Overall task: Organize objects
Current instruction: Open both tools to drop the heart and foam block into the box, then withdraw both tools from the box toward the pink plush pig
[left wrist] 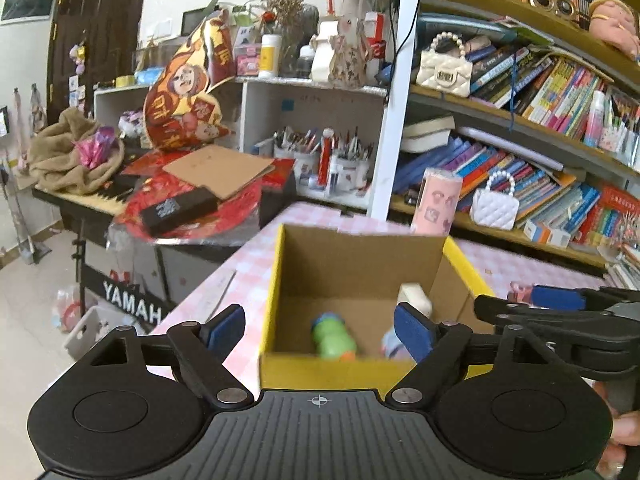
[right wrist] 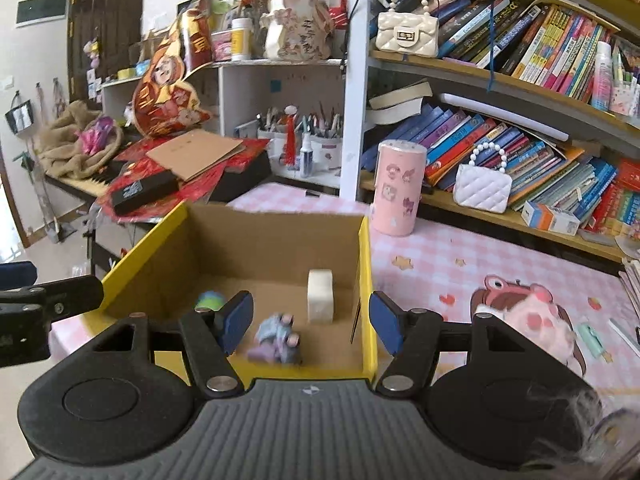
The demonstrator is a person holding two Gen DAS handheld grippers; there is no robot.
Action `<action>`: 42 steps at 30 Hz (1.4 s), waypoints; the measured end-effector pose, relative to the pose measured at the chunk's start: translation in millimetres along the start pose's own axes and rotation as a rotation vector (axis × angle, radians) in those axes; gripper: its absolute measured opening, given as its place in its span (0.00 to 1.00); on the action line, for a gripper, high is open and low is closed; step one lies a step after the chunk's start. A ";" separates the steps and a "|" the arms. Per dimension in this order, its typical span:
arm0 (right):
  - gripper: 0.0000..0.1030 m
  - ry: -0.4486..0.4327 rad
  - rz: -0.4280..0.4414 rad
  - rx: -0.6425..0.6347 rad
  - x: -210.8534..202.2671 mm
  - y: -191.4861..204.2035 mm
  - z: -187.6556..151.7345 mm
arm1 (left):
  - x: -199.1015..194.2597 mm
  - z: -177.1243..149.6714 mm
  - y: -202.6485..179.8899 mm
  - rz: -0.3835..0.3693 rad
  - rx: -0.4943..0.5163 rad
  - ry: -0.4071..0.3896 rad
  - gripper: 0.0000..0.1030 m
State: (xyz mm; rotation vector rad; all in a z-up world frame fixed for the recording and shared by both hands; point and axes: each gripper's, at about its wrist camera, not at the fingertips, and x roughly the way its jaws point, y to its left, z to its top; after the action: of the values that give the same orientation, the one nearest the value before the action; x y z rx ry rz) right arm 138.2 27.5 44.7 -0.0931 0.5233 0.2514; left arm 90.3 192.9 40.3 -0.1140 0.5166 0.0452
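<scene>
A yellow cardboard box (left wrist: 468,264) stands open on the pink checked table (left wrist: 248,268); it also shows in the right wrist view (right wrist: 366,280). Inside lie a green toy (left wrist: 332,338), a white block (right wrist: 320,296) and a small purple-blue toy (right wrist: 276,338). My left gripper (left wrist: 320,330) is open and empty above the box's near wall. My right gripper (right wrist: 312,322) is open and empty, its fingers straddling the box's right wall. The right gripper's fingers (left wrist: 556,300) show at the right of the left wrist view.
A pink cylinder (right wrist: 398,188) stands behind the box. A pink frog plush (right wrist: 528,312) lies right of the box on the table. Bookshelves with white handbags (right wrist: 482,184) run along the back. A cluttered Yamaha keyboard (left wrist: 132,308) stands at the left.
</scene>
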 end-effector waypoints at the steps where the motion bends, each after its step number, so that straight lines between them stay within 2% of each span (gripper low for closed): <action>1: 0.61 0.006 0.002 -0.006 -5.1 3.0 -5.8 | -3.3 -5.6 1.7 0.004 -0.004 0.013 0.81; 6: 0.61 0.052 0.015 -0.013 -26.0 15.8 -35.9 | -19.8 -31.8 6.5 0.010 -0.016 0.068 0.82; 12: 0.63 0.097 -0.006 -0.016 -47.0 25.9 -71.1 | -37.4 -59.8 4.8 0.007 -0.001 0.107 0.90; 23: 0.64 0.189 -0.064 0.032 -74.9 19.8 -121.6 | -50.7 -88.8 -6.3 -0.027 0.023 0.180 0.91; 30: 0.66 0.209 -0.137 0.086 -91.0 1.8 -139.2 | -52.1 -103.6 -25.2 -0.089 0.069 0.229 0.91; 42: 0.68 0.240 -0.275 0.200 -113.4 -45.7 -163.5 | -41.2 -111.1 -76.3 -0.208 0.160 0.268 0.91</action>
State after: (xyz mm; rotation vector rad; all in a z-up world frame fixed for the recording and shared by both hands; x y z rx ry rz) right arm -23.5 -65.6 -38.0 0.0008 0.7638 -0.0833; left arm 5.6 103.2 -27.7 -0.0165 0.7706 -0.2174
